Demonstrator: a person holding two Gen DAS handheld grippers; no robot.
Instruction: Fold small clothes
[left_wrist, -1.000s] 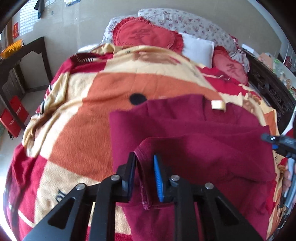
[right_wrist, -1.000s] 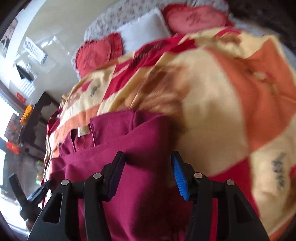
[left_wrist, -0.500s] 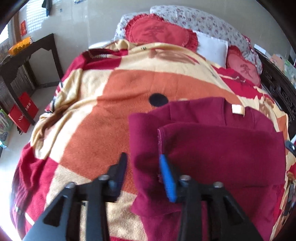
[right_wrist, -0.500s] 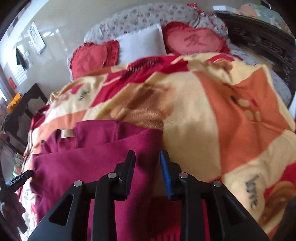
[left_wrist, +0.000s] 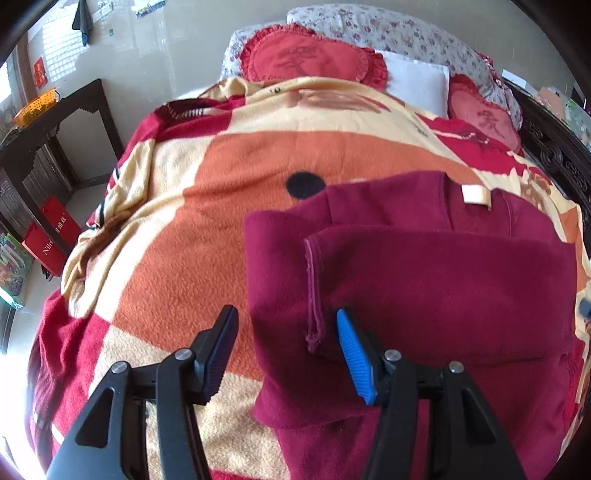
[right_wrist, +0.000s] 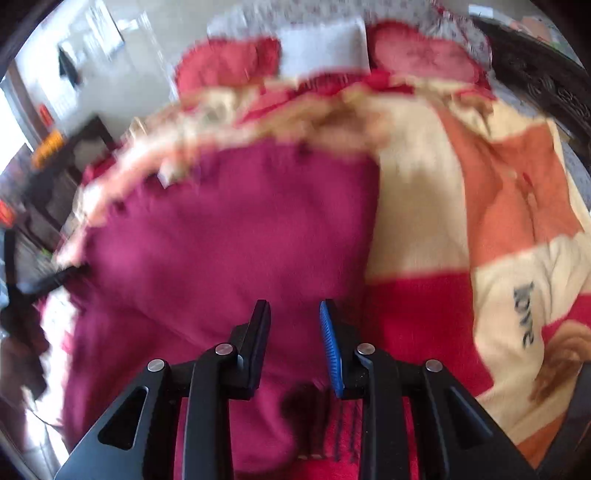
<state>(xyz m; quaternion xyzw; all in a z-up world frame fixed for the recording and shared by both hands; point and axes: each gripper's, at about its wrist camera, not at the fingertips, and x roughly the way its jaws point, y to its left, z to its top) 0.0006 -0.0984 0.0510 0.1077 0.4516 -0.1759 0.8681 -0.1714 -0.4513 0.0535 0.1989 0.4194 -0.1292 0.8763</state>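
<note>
A dark red fleece garment (left_wrist: 424, 273) lies on the bed, with one sleeve folded across its body and a cream label (left_wrist: 474, 195) at the collar. My left gripper (left_wrist: 286, 332) is open and empty, hovering over the garment's left edge near the sleeve cuff (left_wrist: 314, 332). In the blurred right wrist view the same garment (right_wrist: 229, 236) fills the left half. My right gripper (right_wrist: 293, 325) is open and empty above the garment's lower right part. The other gripper's tip (right_wrist: 55, 277) shows at the far left.
An orange, cream and red blanket (left_wrist: 207, 229) covers the bed. Red heart cushions (left_wrist: 310, 61) and a white pillow (left_wrist: 417, 83) lie at the head. A dark wooden table (left_wrist: 48, 122) and red bags (left_wrist: 51, 236) stand left of the bed. A dark carved bed frame (right_wrist: 546, 88) runs along the right.
My left gripper let go of the sleeve cuff, opened wide and drew back. The sleeve now lies flat on the garment. My right gripper narrowed and is moving fast; its view is blurred.
</note>
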